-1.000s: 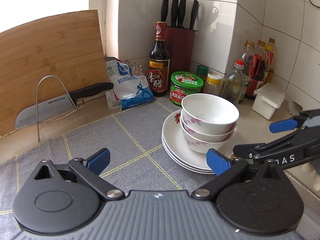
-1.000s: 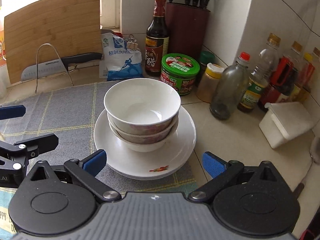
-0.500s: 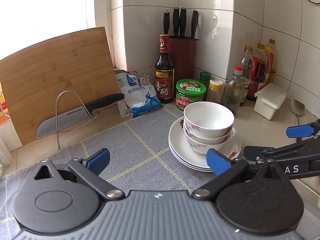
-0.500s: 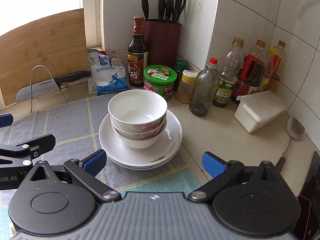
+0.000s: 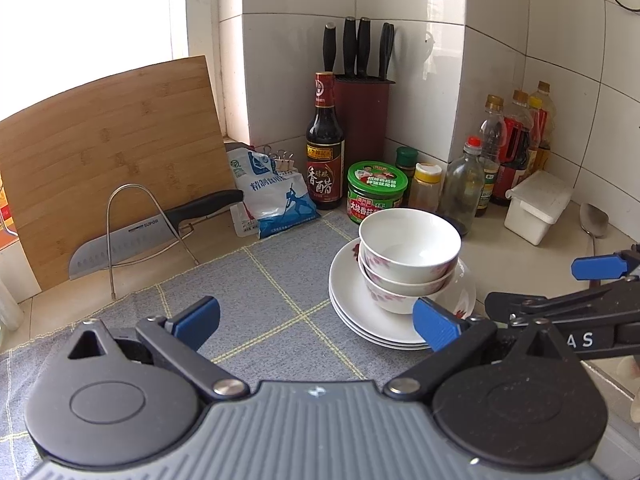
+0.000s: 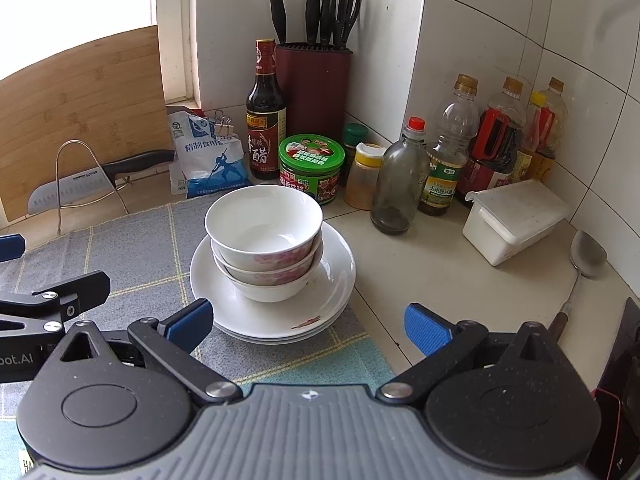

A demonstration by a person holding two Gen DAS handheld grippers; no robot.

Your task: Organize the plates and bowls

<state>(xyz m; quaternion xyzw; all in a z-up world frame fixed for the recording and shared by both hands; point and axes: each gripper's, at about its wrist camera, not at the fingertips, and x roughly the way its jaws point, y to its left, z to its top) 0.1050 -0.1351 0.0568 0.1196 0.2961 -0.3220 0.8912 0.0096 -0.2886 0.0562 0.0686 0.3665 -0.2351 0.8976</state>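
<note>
While both wrist views face the same tiled corner, only the right wrist view shows the scissors (image 6: 347, 8) in the knife block (image 6: 314, 92) and a dark edge at far right; only the left wrist view shows a bit of hand (image 5: 630, 368) under the other tool. Left to right: cutting board (image 5: 108, 140), knife (image 5: 152, 232) on wire rack, salt bag (image 5: 276, 196), vinegar bottle (image 5: 325, 148), green tub (image 5: 377, 196), oil bottles, white box (image 5: 538, 206), spoon (image 6: 586, 258). Stacked bowls (image 6: 264, 236) sit on stacked plates (image 6: 328, 300) at the grey mat's (image 5: 256, 280) right edge on the worktop (image 6: 440, 272). Left gripper (image 5: 316, 318): jaws wide, empty, touching nothing. Right gripper (image 6: 308, 322): jaws wide, empty, short of the plates.
</note>
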